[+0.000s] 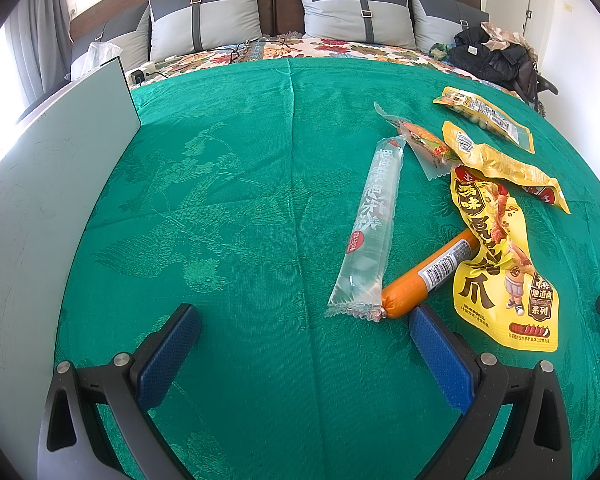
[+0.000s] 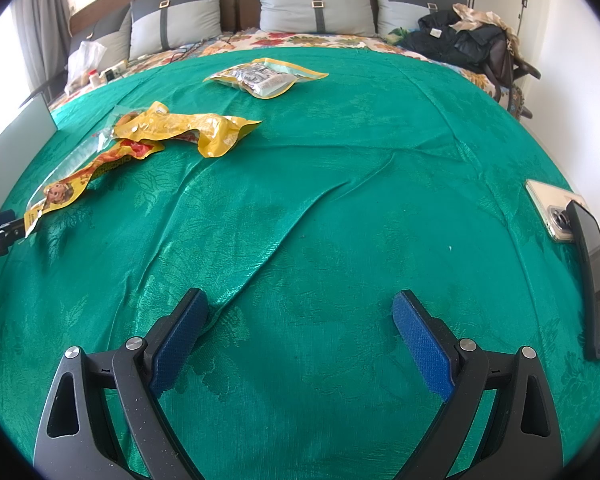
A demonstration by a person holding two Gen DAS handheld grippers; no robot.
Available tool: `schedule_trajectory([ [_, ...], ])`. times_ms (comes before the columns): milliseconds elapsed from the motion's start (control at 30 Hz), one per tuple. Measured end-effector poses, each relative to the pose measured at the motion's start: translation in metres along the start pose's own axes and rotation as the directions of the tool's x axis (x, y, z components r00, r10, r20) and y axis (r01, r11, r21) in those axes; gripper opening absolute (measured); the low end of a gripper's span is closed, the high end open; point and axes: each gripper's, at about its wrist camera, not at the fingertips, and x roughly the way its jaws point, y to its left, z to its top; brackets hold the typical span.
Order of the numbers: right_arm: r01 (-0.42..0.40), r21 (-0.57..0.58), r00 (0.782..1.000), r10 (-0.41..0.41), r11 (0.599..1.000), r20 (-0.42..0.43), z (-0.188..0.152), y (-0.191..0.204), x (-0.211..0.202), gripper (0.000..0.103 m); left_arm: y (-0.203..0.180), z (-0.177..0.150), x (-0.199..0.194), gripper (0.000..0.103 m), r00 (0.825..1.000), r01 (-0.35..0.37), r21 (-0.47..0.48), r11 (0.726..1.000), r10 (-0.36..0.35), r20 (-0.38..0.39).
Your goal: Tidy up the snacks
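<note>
Both jaws gaping, holding nothing. Risking left gripper (image 1: 304, 332) nudging orange sausage (image 1: 428, 276) into rolling; right gripper (image 2: 300, 320) snagging rumpled green cloth (image 2: 340, 208).

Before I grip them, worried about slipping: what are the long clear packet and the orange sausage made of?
Long clear packet: apparently thin glossy plastic film, see-through, with crimped ends. Orange sausage: looks like smooth, shiny plastic casing, pinched at its end; probably slippery.

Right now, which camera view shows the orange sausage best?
The left wrist view. There the sausage lies near the right finger, its barcode label readable, its far end tucked under the big yellow pouch. In the right wrist view I cannot find it; the yellow pouches seem to cover it.
</note>
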Motion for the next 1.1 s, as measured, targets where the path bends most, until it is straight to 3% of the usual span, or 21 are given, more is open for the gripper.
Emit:
schedule_trajectory([
  [733, 0.001, 0.002, 1.000, -0.001, 1.000, -0.002, 0.002, 0.002, 0.003, 0.098, -0.001, 0.001, 0.000, 0.103, 1.000, -0.005, -0.008, 1.000, 0.005, -0.002],
  [833, 0.001, 0.002, 1.000, -0.001, 1.000, -0.002, 0.002, 0.002, 0.003, 0.098, -0.001, 0.003, -0.003, 0.103, 0.997, 0.009, 0.011, 1.000, -0.008, -0.082],
  [933, 0.001, 0.002, 1.000, -0.001, 1.000, -0.002, 0.002, 0.002, 0.003, 0.098, 0.004, 0.013, -0.005, 0.103, 0.981, 0.053, 0.009, 0.999, -0.050, -0.189],
  [1000, 0.002, 0.002, 1.000, -0.002, 1.000, -0.002, 0.002, 0.002, 0.003, 0.098, 0.011, 0.029, -0.016, 0.102, 0.981, 0.107, -0.023, 0.994, -0.109, -0.159],
  [1100, 0.002, 0.002, 1.000, -0.002, 1.000, -0.002, 0.002, 0.002, 0.003, 0.098, 0.019, 0.059, -0.035, 0.102, 0.989, 0.136, -0.072, 0.988, -0.140, -0.053],
])
